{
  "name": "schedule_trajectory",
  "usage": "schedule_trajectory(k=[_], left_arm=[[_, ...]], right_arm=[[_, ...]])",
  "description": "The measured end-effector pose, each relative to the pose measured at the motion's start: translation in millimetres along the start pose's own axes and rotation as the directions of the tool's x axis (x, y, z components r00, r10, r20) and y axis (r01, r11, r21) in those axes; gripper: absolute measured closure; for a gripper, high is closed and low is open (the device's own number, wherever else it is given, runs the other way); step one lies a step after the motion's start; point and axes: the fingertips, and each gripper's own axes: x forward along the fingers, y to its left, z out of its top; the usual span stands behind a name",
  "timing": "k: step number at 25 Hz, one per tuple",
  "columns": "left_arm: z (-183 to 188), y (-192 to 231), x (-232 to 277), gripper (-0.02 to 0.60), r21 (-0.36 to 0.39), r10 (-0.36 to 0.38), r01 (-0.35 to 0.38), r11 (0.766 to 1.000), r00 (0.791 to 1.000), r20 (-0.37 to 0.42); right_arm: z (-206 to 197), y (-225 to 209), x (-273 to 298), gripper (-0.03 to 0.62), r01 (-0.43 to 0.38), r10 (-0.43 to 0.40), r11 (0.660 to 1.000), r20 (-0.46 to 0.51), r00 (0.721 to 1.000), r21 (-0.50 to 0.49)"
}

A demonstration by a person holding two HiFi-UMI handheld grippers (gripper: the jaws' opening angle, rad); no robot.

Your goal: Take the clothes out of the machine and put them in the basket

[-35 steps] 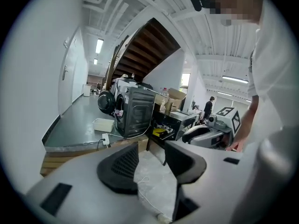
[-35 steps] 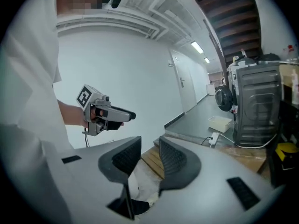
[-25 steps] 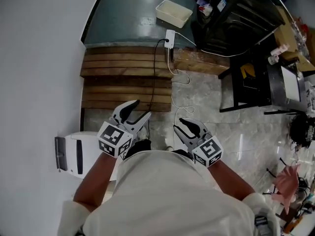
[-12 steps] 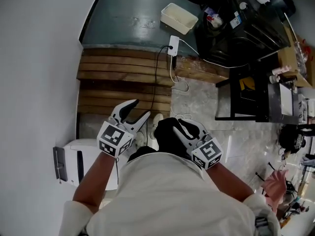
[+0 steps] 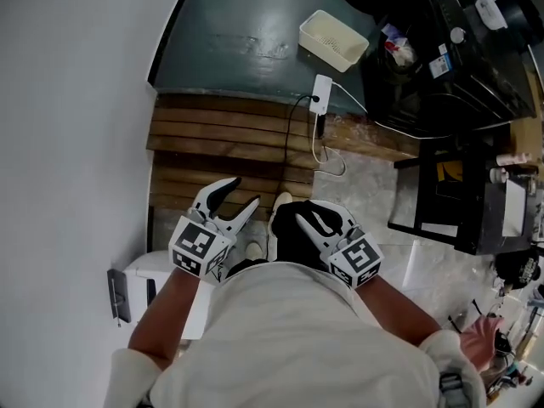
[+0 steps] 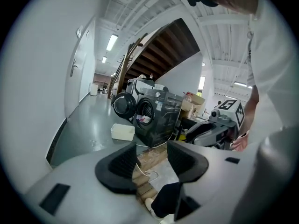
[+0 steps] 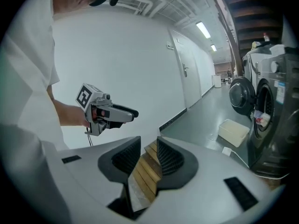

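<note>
The clothes [image 6: 141, 119] sit in the drum of the dark machine [image 6: 161, 120], showing as a pale bundle through its opening, with the round door [image 6: 124, 105] swung wide to the side. None of them has been taken out yet, as far as the views show. The cream basket [image 5: 333, 39] stands empty on the grey-green floor [image 5: 246, 32], just beside the machine's front, so a load lifted from the drum would need only a short drop into it.

A white power strip [image 5: 321, 93] lies at the near edge of that floor, its cable trailing down over the wooden slats [image 5: 223, 147] that lie between the person and the machine.

Both tools are well apart from the machine, carried side by side in front of the person's chest and tilted slightly down. The left gripper [image 5: 240, 192] is released, its jaws parted on nothing but air. The right gripper [image 5: 314, 218] is likewise released and carries nothing. Held empty and parted like this, they look ready to reach into the drum once the person gets close.
</note>
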Motion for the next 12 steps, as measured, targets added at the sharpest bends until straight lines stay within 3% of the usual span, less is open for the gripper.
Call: schedule_trajectory(k=[5,12], left_arm=[[68,30,59,0.38,0.021,0.009,-0.008,1.0,0.999,-0.049],[169,61,119,0.382,0.059,-0.009,0.01,0.998,1.0,-0.019]], right_arm=[[42,-76,9,0.484,-0.011,0.01,0.999,0.008,1.0,0.038],[91,-158,16,0.485,0.027,-0.027,0.998,0.0,1.0,0.06]])
